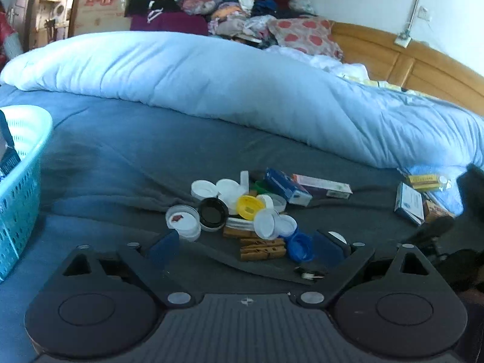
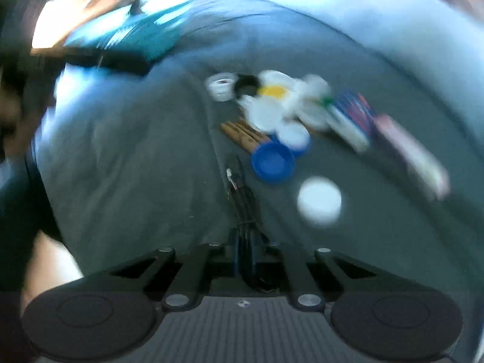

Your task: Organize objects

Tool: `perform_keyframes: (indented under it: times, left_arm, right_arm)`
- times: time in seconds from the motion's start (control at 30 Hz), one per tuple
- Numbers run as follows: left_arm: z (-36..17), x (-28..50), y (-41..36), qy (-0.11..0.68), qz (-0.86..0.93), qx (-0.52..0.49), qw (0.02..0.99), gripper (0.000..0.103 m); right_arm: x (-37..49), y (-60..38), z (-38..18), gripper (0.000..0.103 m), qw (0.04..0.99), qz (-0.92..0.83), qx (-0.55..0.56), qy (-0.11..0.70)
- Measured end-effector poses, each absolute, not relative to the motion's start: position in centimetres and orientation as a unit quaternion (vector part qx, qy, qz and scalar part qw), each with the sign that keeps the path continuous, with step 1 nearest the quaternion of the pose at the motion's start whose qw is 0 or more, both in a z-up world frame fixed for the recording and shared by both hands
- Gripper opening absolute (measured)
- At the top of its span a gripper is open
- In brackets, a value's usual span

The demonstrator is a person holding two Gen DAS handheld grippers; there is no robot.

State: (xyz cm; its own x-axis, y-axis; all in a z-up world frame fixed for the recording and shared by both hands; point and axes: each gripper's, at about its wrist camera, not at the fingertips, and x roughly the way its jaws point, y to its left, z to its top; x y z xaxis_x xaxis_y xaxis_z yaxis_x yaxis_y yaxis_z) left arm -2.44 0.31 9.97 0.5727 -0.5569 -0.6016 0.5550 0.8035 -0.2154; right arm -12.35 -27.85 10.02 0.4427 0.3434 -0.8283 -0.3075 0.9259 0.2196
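A pile of small items lies on the grey bedsheet (image 1: 121, 163): white lids (image 1: 204, 189), a black lid (image 1: 212, 213), a yellow lid (image 1: 249, 206), a blue cap (image 1: 299, 246), wooden clothespins (image 1: 262, 248) and small boxes (image 1: 287, 186). My left gripper (image 1: 246, 246) is open and empty, its fingers just short of the pile on either side. My right gripper (image 2: 245, 251) is shut on a bundle of thin black cables (image 2: 243, 199). The right wrist view is blurred; the blue cap (image 2: 273, 161), a lone white lid (image 2: 319, 202) and the clothespins (image 2: 245, 134) lie ahead of it.
A turquoise plastic basket (image 1: 18, 181) stands at the left edge of the bed. A pale blue duvet (image 1: 242, 84) is bunched behind the pile. More boxes (image 1: 410, 202) lie at the right. Clothes are heaped beyond by a wooden headboard (image 1: 393, 57).
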Motion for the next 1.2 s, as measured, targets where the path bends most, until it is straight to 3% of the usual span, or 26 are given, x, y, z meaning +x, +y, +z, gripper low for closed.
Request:
perform_keyframes:
  times: [0.1,0.2,0.23,0.33,0.53,0.87,0.97,1.07,1.1,1.13,1.2]
  left_arm:
    - [9.5,-2.6,0.0,0.346,-0.316,-0.004,0.884,0.095]
    - [9.4,-2.9,-0.3,0.346,-0.322,0.004,0.881,0.095]
    - [9.4,-3.0,-0.5,0.344,-0.327,0.005,0.880,0.095]
    - [9.3,-3.1,-1.0,0.342,-0.334,0.012,0.878,0.095]
    - [8.5,-3.0,-2.9,0.345,-0.353,0.025,0.869,0.095]
    - [8.4,-2.7,-3.1,0.345,-0.354,0.026,0.869,0.095]
    - [8.4,-2.6,-3.1,0.346,-0.358,0.026,0.867,0.095]
    - [8.3,-2.7,-3.4,0.345,-0.363,0.025,0.865,0.095]
    - [8.2,-2.8,-3.5,0.346,-0.367,0.024,0.863,0.095]
    - [8.1,-2.8,-3.8,0.345,-0.372,0.027,0.861,0.095]
    - [7.9,-2.8,-4.2,0.342,-0.377,0.035,0.860,0.095]
  right_arm:
    - [-13.2,-27.3,9.6,0.017,0.860,0.184,0.004,0.476]
    - [-13.0,-26.3,9.5,0.051,0.871,0.201,-0.008,0.447]
    - [-12.8,-25.5,9.2,0.056,0.876,0.204,-0.017,0.438]
    - [-12.0,-24.4,8.3,0.058,0.882,0.193,-0.045,0.427]
    - [-10.6,-25.8,6.5,0.052,0.898,0.157,-0.004,0.411]
    - [-9.9,-24.5,9.0,0.048,0.896,0.200,-0.119,0.378]
    - [-8.8,-24.5,7.5,0.048,0.874,0.198,-0.134,0.422]
    - [-8.9,-24.9,6.7,0.040,0.869,0.200,-0.106,0.439]
    - [-9.2,-25.1,6.9,0.024,0.873,0.192,-0.094,0.438]
    - [-9.7,-25.3,7.2,0.016,0.879,0.181,-0.082,0.433]
    - [-10.8,-26.3,8.1,0.014,0.887,0.171,-0.033,0.428]
